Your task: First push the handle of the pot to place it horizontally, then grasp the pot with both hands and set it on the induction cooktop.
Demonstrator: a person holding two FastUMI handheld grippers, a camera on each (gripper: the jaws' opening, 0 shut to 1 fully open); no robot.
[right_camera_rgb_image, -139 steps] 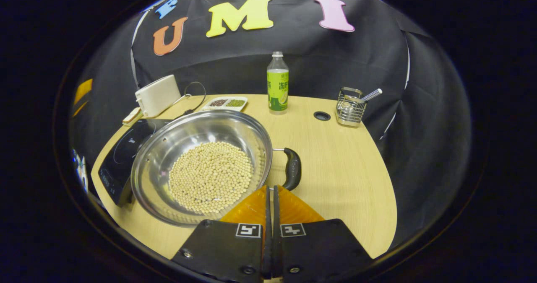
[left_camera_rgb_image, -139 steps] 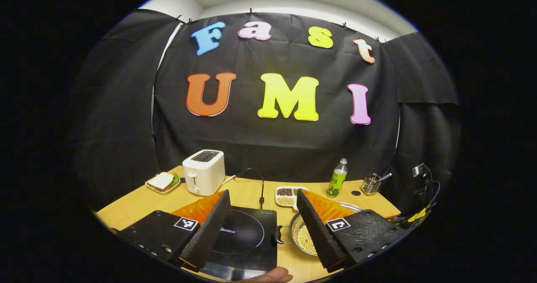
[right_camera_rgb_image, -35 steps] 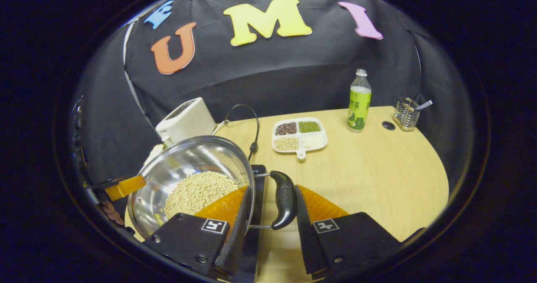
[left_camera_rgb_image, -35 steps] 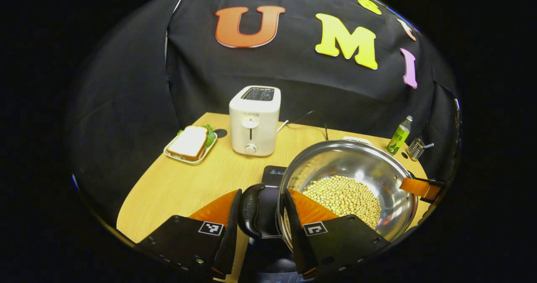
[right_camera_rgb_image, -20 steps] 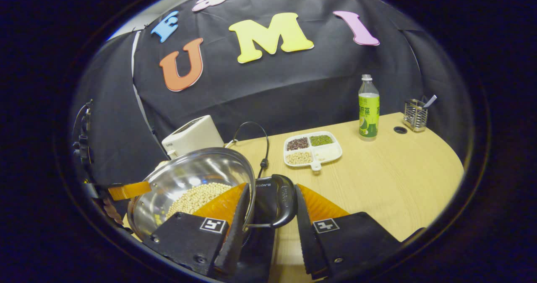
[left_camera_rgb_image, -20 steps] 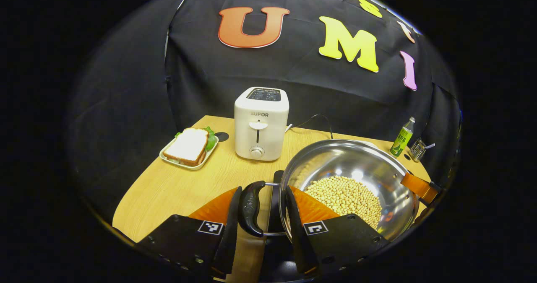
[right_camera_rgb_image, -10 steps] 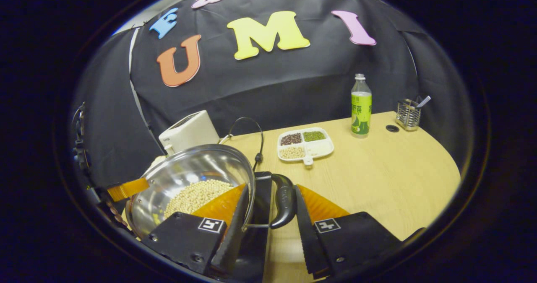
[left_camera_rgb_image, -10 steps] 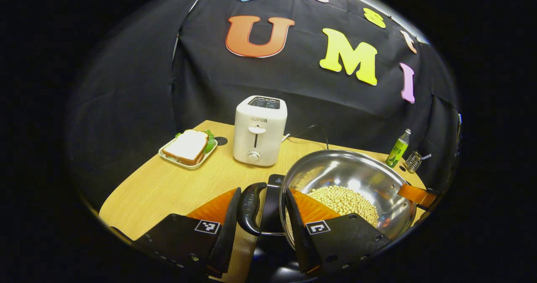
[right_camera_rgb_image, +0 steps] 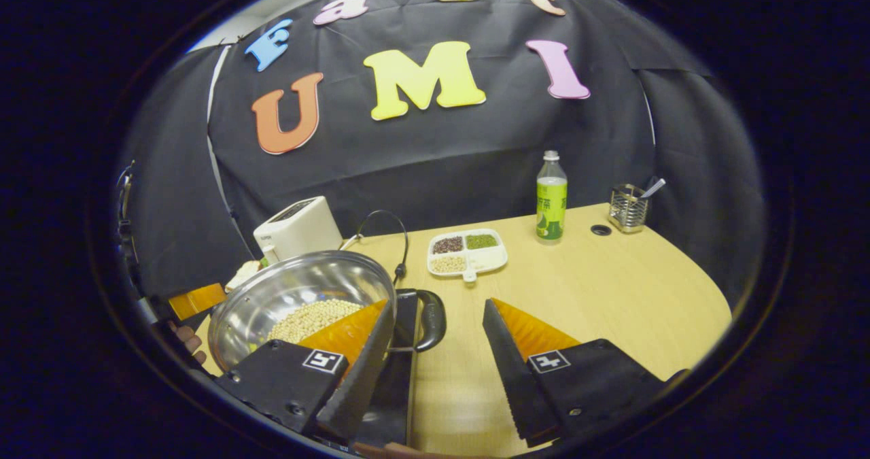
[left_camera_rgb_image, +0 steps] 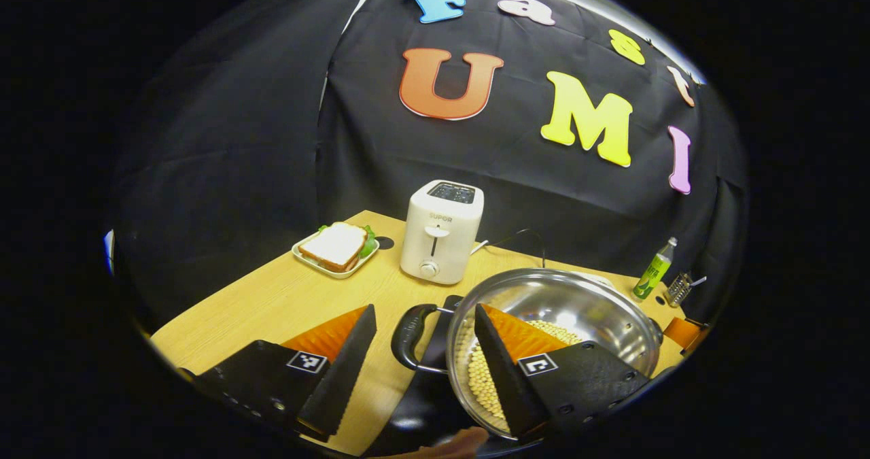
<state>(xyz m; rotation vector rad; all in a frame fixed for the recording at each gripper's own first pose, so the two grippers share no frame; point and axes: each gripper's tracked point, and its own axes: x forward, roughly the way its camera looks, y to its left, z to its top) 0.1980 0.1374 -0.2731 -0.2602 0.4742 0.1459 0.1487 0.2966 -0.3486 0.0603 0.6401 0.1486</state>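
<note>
Both sets of fingers are spread wide now, where half a second ago each was pinched on a handle of the pot. In the left gripper view the left gripper (left_camera_rgb_image: 421, 350) gapes, its left finger (left_camera_rgb_image: 340, 370) clear of the pot's black left handle (left_camera_rgb_image: 408, 336), which sits free in the gap at about 12 o'clock from the fingertips. The steel pot (left_camera_rgb_image: 564, 309) with its pale beans (left_camera_rgb_image: 482, 384) rests on the dark induction cooktop (left_camera_rgb_image: 421, 411), right finger overlapping its rim. Behind on the bench (left_camera_rgb_image: 272, 309): sandwich plate (left_camera_rgb_image: 336, 248) at 10 o'clock, toaster (left_camera_rgb_image: 440, 231) at 12.

In the right gripper view the right gripper (right_camera_rgb_image: 435, 357) is also wide open; the pot (right_camera_rgb_image: 299, 296) sits low at 9 o'clock, its right handle (right_camera_rgb_image: 429, 319) loose between the fingers, no longer pressed. The other gripper (right_camera_rgb_image: 194, 300) shows beyond the far rim. Bean tray (right_camera_rgb_image: 467, 251) at 12, bottle (right_camera_rgb_image: 550, 200) and wire holder (right_camera_rgb_image: 629, 209) toward 1 o'clock
</note>
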